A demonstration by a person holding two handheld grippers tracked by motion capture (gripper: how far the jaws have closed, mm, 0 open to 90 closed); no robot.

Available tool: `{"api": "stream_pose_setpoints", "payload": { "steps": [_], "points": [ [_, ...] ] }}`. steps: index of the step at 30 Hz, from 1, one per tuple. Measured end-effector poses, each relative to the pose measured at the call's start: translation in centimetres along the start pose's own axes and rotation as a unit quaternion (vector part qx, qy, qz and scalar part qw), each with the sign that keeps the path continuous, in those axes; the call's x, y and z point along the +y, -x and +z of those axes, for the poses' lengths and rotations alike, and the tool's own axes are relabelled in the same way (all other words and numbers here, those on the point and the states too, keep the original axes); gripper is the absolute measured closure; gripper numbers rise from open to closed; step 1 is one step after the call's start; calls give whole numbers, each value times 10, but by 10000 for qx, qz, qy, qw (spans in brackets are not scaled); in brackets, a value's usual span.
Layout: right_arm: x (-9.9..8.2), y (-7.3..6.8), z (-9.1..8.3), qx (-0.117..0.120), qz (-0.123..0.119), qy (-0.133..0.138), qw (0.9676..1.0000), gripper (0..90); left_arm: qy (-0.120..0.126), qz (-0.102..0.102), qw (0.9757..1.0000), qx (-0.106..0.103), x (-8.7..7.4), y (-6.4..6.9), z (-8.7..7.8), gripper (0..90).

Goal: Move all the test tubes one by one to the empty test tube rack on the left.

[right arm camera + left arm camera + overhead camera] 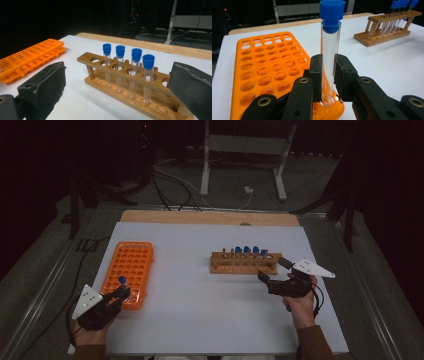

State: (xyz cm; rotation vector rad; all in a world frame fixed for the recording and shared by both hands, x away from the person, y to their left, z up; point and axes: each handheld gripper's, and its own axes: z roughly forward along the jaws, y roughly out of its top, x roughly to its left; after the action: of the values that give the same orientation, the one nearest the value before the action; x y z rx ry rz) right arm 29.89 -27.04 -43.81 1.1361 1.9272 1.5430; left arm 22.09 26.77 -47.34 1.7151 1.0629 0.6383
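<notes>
High view: the left gripper (119, 296) sits at the near end of the orange rack (128, 270), at the table's (200, 320) left side, with a blue-capped tube (122, 280) between its fingers. The left gripper view shows that grip closely: the two black fingers (316, 75) are pressed against the clear glass of the tube on both sides, low on its body, and the tube stands upright with its rounded bottom at a hole in the rack's near corner; whether it has entered the hole I cannot tell.

The right gripper (272, 276) rests near the right end of the wooden rack (244, 263), well apart from the orange one. In the right gripper view its fingers (47, 85) stand wide apart with nothing between them, one either side of the wooden rack ahead. Four more tubes (135, 72) with blue caps stand upright in neighbouring holes of that rack.
</notes>
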Motion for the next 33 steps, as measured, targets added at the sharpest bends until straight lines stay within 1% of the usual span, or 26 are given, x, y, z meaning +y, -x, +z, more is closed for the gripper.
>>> {"api": "stream_pose_setpoints", "payload": {
  "steps": [1,4,8,14,17,19,21,23,27,33],
  "points": [
    [0,0,0,2,-2,1,10000,10,-44,0,10000,-14,-1,0,1,776],
    [0,0,0,5,-13,6,10000,10,-226,131,9997,-24,-3,3,6,776],
    [0,0,-1,6,-6,14,10000,10,-429,197,9989,-7,-5,4,11,776],
    [0,0,0,26,-24,2,10000,10,-660,172,9977,-10,-8,3,14,777],
    [0,0,0,37,-35,-6,10000,10,-735,218,9971,-9,-8,4,16,778],
    [0,-1,0,44,-35,-12,10000,10,-786,189,9967,-9,-8,4,16,778],
    [-1,-1,0,46,-30,-20,10000,10,-879,160,9960,-2,-10,4,18,779],
    [-1,-1,1,51,-29,-34,10000,10,-1015,180,9947,15,-11,4,20,779],
    [-1,-2,1,68,-45,-35,10000,11,-1049,237,9942,29,-11,6,21,779],
    [-2,-2,1,67,-44,-49,10000,11,-1055,223,9942,47,-11,6,21,779]
  ]
}}
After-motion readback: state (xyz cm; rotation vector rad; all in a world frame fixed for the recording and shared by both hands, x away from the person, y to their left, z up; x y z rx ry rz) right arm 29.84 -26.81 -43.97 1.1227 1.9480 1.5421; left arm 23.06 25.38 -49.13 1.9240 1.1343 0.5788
